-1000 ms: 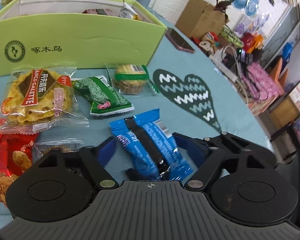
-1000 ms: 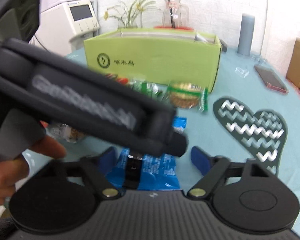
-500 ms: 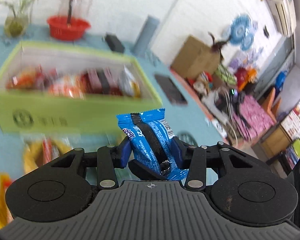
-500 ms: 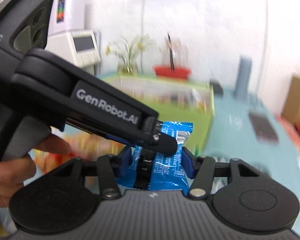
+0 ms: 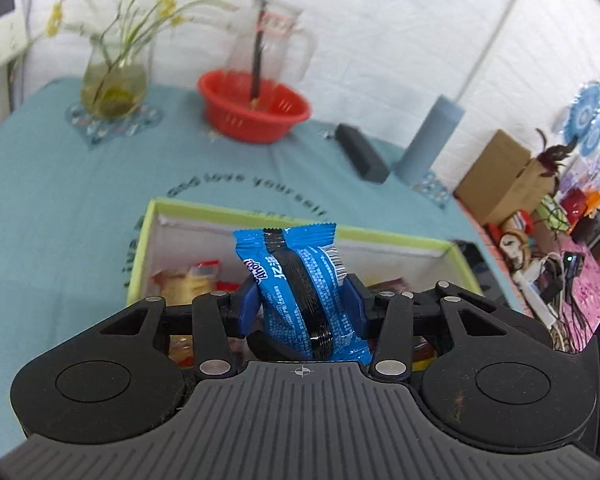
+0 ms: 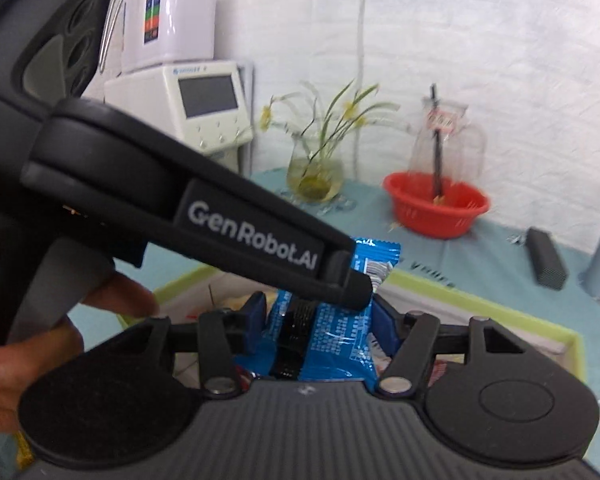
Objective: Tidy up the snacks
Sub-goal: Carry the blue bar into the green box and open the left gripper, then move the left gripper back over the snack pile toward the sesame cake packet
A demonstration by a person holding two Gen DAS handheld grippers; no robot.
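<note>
Blue packets: one, held upright over the box
Green boxes: one, open at the top
Packets in the box: at least two were visible, the rest hidden; no full count possible
Red baskets: one
Glass vases with flowers: one
Clear jugs: one
Blue-grey cylinders: one
Black cases: one
Cardboard boxes: one
Grippers: two, left and right
Hands: one
White machines with a screen: one
</note>
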